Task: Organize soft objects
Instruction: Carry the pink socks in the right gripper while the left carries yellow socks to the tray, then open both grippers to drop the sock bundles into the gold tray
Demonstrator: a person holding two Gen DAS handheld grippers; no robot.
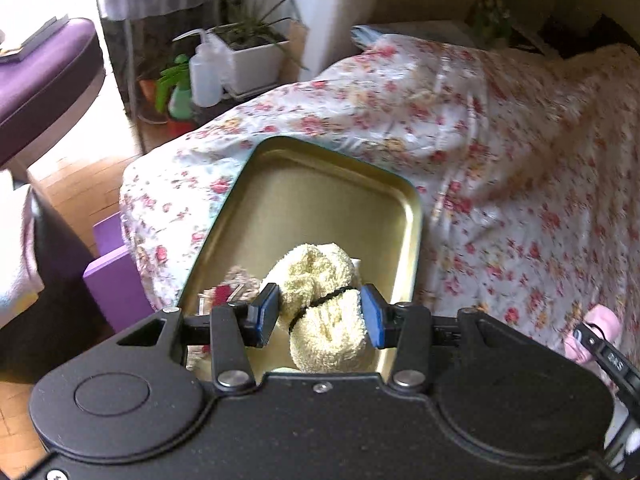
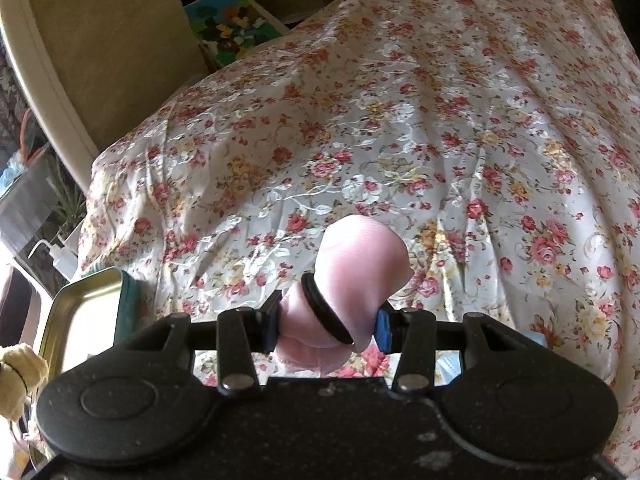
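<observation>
My left gripper (image 1: 320, 314) is shut on a cream fluffy rolled cloth (image 1: 320, 280) bound by a thin black band, held over the near end of a gold metal tray (image 1: 320, 192) that lies on the floral bedspread (image 1: 500, 160). My right gripper (image 2: 326, 330) is shut on a pink rolled cloth (image 2: 356, 272) bound by a thick black band, held above the bedspread (image 2: 400, 120). The tray's corner (image 2: 84, 300) and the cream roll (image 2: 18, 376) show at the left of the right wrist view. The pink roll (image 1: 596, 328) shows at the right edge of the left wrist view.
Something reddish and patterned (image 1: 236, 288) lies in the tray to the left of the cream roll. Left of the bed are purple blocks (image 1: 116, 280), a white planter (image 1: 252, 52), spray bottles (image 1: 180, 88) and a purple seat (image 1: 40, 72). A colourful box (image 2: 232, 24) stands beyond the bed.
</observation>
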